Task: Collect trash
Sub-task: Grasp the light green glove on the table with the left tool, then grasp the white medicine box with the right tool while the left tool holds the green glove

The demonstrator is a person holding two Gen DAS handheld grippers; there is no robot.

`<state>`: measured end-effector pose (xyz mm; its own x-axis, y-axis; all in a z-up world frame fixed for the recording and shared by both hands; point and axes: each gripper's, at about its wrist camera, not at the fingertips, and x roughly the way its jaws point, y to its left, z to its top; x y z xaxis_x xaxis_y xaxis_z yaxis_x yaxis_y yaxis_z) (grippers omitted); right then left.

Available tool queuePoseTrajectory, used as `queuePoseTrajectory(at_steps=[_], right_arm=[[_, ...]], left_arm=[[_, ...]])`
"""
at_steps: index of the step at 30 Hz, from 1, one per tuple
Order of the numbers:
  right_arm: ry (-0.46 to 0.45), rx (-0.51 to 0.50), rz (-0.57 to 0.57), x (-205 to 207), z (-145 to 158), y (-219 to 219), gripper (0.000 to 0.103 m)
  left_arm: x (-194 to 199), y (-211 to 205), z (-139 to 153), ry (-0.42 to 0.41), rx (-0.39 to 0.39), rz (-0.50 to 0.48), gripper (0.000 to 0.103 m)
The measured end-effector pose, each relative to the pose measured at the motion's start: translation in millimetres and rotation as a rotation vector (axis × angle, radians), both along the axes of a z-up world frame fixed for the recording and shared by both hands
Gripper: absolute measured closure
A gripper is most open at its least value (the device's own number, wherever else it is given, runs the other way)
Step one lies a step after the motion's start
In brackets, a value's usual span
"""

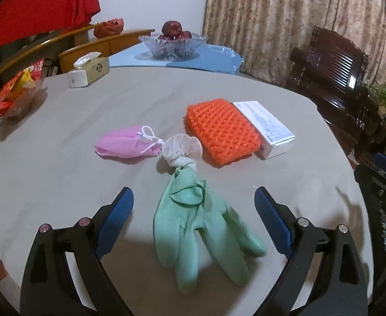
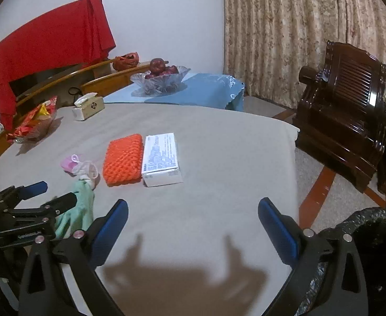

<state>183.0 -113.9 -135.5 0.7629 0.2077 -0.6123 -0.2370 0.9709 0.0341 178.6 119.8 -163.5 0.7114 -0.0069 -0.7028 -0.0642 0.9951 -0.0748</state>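
The left gripper (image 1: 194,205) stands released, its blue-padded fingers (image 1: 119,210) spread either side of the mint-green rubber glove (image 1: 201,226) without touching it; the right gripper (image 2: 193,218) is likewise wide apart over bare cloth, nothing between its jaws. The grey cloth-covered round table (image 2: 219,144) offers open room in front of the right gripper out to its right edge, which drops to the tiled floor (image 2: 322,184); a black-bagged bin (image 2: 372,226) sits low beside that edge. Beyond the table hang patterned beige curtains (image 2: 285,26), with a dark carved wooden chair (image 2: 351,100) at the right and a red cloth (image 2: 48,47) draped at the left. The trash lies mid-table: an orange knobbly foam net (image 1: 222,131) touching a white printed carton (image 1: 266,129), then the glove knotted to a white mesh piece (image 1: 182,147), and just beside it a crumpled pink face mask (image 1: 127,143). Farther back stand a glass fruit bowl (image 1: 169,43) on blue cloth, a tissue box (image 1: 89,71), and red snack wrappers (image 1: 11,94).
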Motion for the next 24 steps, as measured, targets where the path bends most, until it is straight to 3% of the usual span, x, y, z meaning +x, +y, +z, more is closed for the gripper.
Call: queuePoseTrajectory(at_steps=[8,10,13,16,18,24], right_arm=[[0.02,-0.006,-0.008,12.0,-10.2,-3.5,0.006],[0.024,-0.01,-0.006,14.0,-13.0,-2.6,0.006],[0.032,-0.012,-0.005,16.6,-17.0,-1.9,0.006],[0.036,-0.009,-0.004,19.4,-19.1,-2.1,0.006],[0.035,-0.007,-0.004,21.1,-19.9,-0.8,0.006],[0.037,-0.004,-0.004,23.1,-21.1,1.1,0.006]], left_arm=[[22.4,1.0,-23.3,0.084,-0.027,0.021,0.014],[26.4,1.5,-29.0,0.109,-0.04,0.019,0.022],[30.2,1.4,-32.8,0.121,-0.039,0.021,0.025],[31.4,-1.4,-32.2,0.118,-0.029,0.018,0.039],[31.5,-2.6,-31.7,0.114,-0.029,0.014,0.054],[31.8,-4.0,-30.9,0.103,-0.042,0.014,0.072]])
